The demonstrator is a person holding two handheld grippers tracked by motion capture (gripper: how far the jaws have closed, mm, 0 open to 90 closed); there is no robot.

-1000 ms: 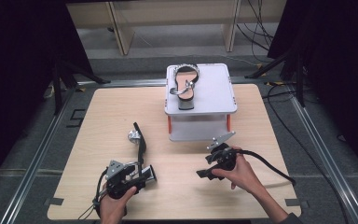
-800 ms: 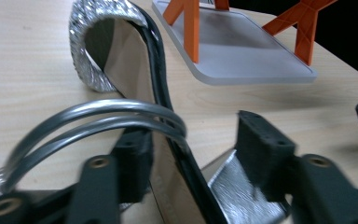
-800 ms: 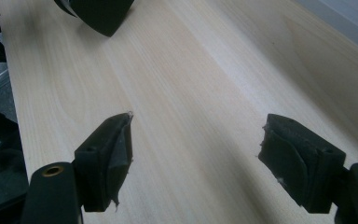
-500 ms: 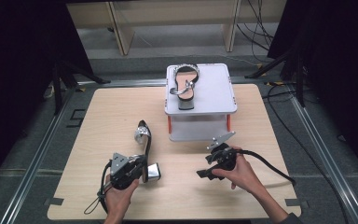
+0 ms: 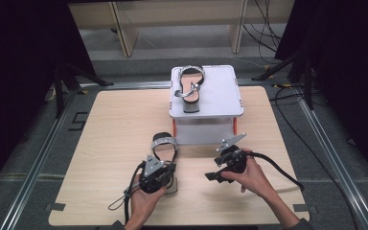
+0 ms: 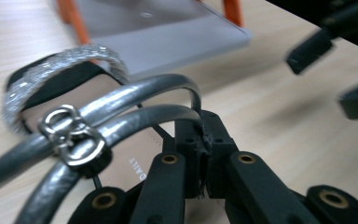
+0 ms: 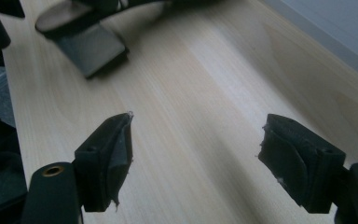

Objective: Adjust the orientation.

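Left gripper (image 5: 165, 165): near-left on the table (image 5: 105, 143); in its own view I see the jaws pressed together on the grey strap (image 6: 158, 114) of a sandal (image 5: 164, 143). They have just been closing, with the strap between them.
Sandal in hand: from above I read only the glittery band and dark footbed, just beyond the gripper and near the stand's legs. The left gripper view adds two grey straps joined by a metal ring (image 6: 72, 135) and printed letters on the insole.
Right gripper (image 5: 215, 175): near-right, well apart from the sandal. In its own view I see the jaws spread wide over bare wood, nothing between them; the sandal's block heel (image 7: 91, 49) lies beyond.
Stand (image 5: 220, 96): far centre, a grey platform on orange legs.
Second sandal (image 5: 190, 88): on the platform's left part.
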